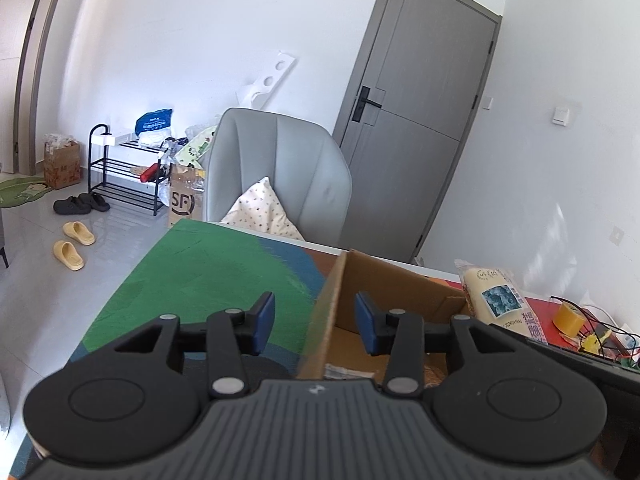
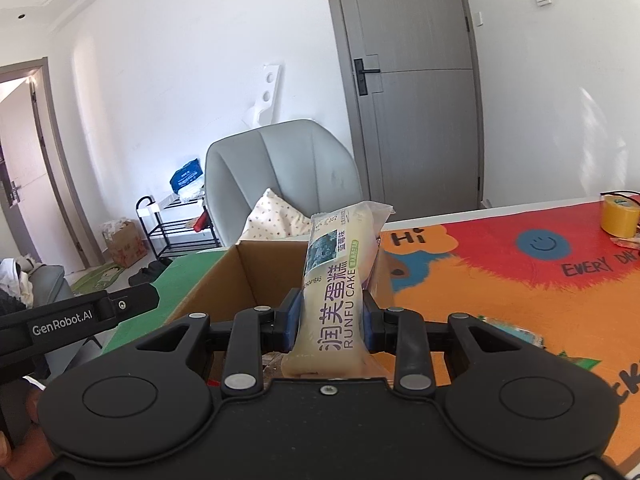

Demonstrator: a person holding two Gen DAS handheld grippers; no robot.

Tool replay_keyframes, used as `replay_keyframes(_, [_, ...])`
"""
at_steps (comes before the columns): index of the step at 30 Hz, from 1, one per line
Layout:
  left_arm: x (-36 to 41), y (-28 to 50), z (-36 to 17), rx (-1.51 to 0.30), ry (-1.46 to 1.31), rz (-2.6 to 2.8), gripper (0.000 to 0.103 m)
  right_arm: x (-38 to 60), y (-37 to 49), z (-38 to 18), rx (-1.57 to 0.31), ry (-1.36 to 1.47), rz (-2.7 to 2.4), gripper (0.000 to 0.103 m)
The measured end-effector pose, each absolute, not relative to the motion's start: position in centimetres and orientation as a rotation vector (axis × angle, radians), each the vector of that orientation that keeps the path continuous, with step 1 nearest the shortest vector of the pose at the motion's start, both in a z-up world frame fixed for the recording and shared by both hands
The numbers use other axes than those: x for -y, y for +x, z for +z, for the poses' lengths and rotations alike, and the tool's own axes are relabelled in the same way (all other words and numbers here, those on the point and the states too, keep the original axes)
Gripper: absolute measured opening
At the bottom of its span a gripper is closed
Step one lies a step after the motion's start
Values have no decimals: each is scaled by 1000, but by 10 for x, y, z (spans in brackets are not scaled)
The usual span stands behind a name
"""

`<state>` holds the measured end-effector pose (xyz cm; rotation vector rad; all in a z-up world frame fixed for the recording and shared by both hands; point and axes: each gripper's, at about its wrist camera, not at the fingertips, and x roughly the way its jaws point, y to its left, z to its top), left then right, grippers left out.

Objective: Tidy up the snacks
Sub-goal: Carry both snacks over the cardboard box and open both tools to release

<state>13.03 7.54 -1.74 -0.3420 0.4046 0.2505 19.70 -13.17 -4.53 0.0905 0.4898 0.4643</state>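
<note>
Right tongs (image 2: 331, 322): blue pads clamped on a wrapped cake (image 2: 340, 288), one pad on each side of its lower half. The packet stands upright between them, tilted a little to the right at the top. Wrapper is clear to pale cream, soft contents showing through; dark print "RUNFU CAKE" runs lengthwise beside large Chinese characters, with a small green tag and a blue-grey photo panel higher up. Top seal is crimped and translucent. The cake hangs over the cardboard box (image 2: 240, 280), at its right side.

Left tongs (image 1: 315, 322): pads apart, nothing between them. They straddle the box's left wall (image 1: 320, 320); one pad is over the mat, the other over the box interior. In the right view the left tool's black arm marked "GenRobot.AI" enters from the left edge.

Box: brown, open-topped, flaps up, sitting on the tabletop's patterned mat (image 2: 500, 280) near the far left part. Something lies in the bottom, too hidden to identify. The mat is green at the left, red and orange at the right, with a blue smiley and "Hi".

A roll of yellow tape (image 2: 620, 216) sits near the far right edge of the tabletop.

Beyond the far edge: a grey chair (image 2: 280, 176) with a spotted cushion (image 2: 272, 216), then a grey door (image 2: 408, 80) in the white wall.
</note>
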Motion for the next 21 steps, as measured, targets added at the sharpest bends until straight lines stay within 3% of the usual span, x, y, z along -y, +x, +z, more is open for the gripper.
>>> replay_keyframes(12, [-107,119,-22,-406,-379,328,48,96,199,-42,-510,92,540,31])
replay_keyframes(14, [-111,118,-22,-408,-382,338,48,93,197,-40,-497,106,577,35])
replay_keyframes(16, [-112,116,-22,-412,-384,344,48,90,193,-37,-478,91,579,59])
replay_keyframes(21, [-111,113,-21,-407,-384,338,49,100,193,-36,-489,89,536,59])
